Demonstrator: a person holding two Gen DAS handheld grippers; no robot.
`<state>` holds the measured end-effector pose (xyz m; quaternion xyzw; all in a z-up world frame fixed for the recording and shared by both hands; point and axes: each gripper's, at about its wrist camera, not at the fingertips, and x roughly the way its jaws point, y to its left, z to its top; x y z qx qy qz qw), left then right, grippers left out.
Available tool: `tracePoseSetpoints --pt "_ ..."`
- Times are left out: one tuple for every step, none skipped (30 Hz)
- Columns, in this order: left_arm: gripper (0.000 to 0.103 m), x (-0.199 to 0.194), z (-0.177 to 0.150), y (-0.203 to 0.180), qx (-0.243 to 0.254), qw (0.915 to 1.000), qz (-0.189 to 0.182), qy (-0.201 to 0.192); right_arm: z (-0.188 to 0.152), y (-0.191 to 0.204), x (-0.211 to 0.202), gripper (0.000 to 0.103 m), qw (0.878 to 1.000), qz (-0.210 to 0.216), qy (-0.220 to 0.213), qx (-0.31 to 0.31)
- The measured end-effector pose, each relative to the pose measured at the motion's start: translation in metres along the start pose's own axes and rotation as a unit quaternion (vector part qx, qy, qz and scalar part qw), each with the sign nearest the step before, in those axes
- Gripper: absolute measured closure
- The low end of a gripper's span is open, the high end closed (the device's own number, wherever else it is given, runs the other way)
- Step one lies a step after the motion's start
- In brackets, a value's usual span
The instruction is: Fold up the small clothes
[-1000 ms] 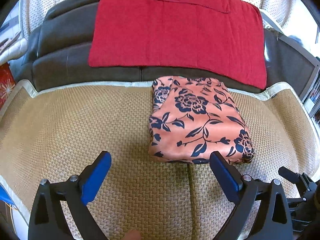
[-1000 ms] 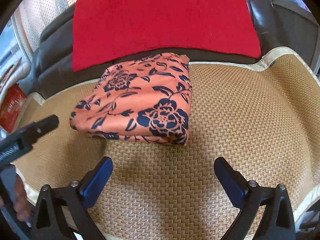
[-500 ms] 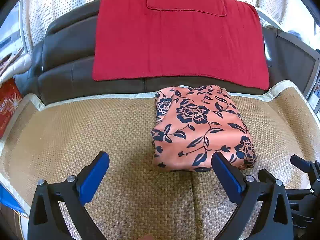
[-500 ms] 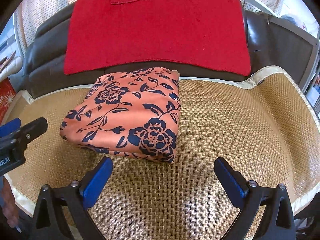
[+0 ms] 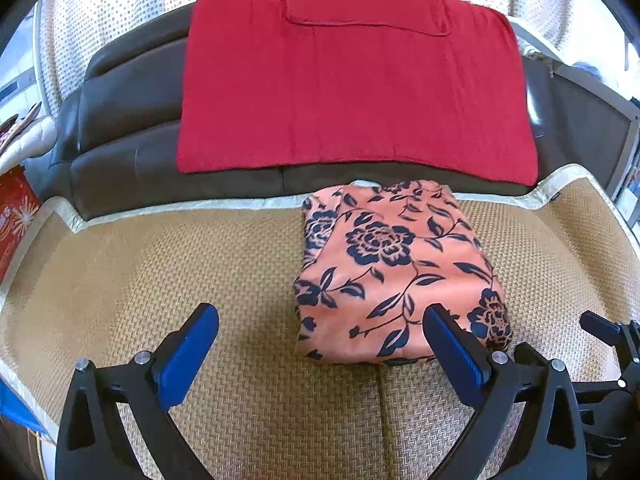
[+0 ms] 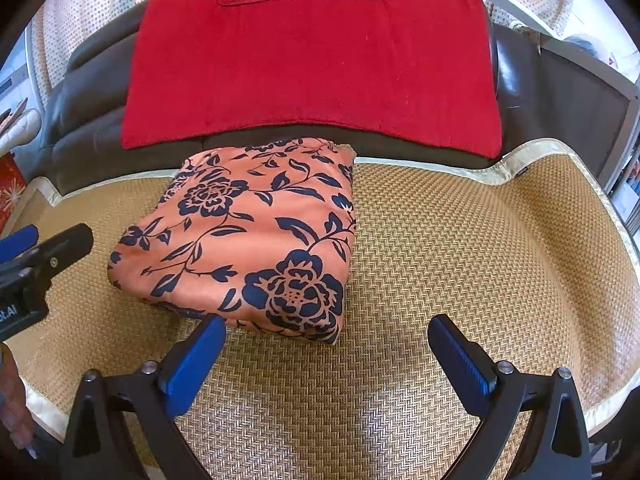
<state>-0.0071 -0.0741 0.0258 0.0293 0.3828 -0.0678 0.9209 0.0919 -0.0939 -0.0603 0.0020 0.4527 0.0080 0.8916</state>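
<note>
A folded orange garment with a dark blue flower print (image 5: 394, 272) lies flat on the woven straw mat (image 5: 160, 280), near the sofa's backrest. It also shows in the right wrist view (image 6: 256, 236). My left gripper (image 5: 320, 332) is open and empty, just in front of the garment's near left edge. My right gripper (image 6: 328, 344) is open and empty, in front of the garment's near right corner. Neither touches the cloth. The left gripper's body (image 6: 36, 256) shows at the left edge of the right wrist view.
A red towel (image 5: 352, 80) hangs over the dark leather backrest (image 5: 120, 120). The mat has a pale fabric border (image 6: 520, 160). A red box (image 5: 12, 220) stands at the far left. Bare mat (image 6: 480, 260) lies right of the garment.
Both grippers have drawn back and risen a little from the garment, so more of the backrest and towel shows. The garment has not moved. Both stay open.
</note>
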Motion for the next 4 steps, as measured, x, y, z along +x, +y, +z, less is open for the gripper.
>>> tracePoseSetpoints --pt "0.001 -0.0005 0.0003 -0.0007 0.002 1.0000 0.004 -0.005 0.0008 0.0002 0.0011 0.000 1.000 0.000 0.000 0.000" --pt "0.001 -0.0007 0.0010 -0.0017 0.003 0.9999 0.008 -0.009 0.0016 0.0008 0.0020 0.000 1.000 0.000 0.000 -0.001" --pt "0.001 -0.0007 0.0022 -0.0034 0.007 0.9999 0.009 -0.013 0.0028 0.0012 0.0029 0.000 1.000 0.001 0.000 -0.002" --pt "0.001 0.0004 0.0036 -0.0044 0.009 0.9999 0.005 -0.013 0.0040 0.0015 0.0039 0.000 1.000 0.002 0.000 -0.002"
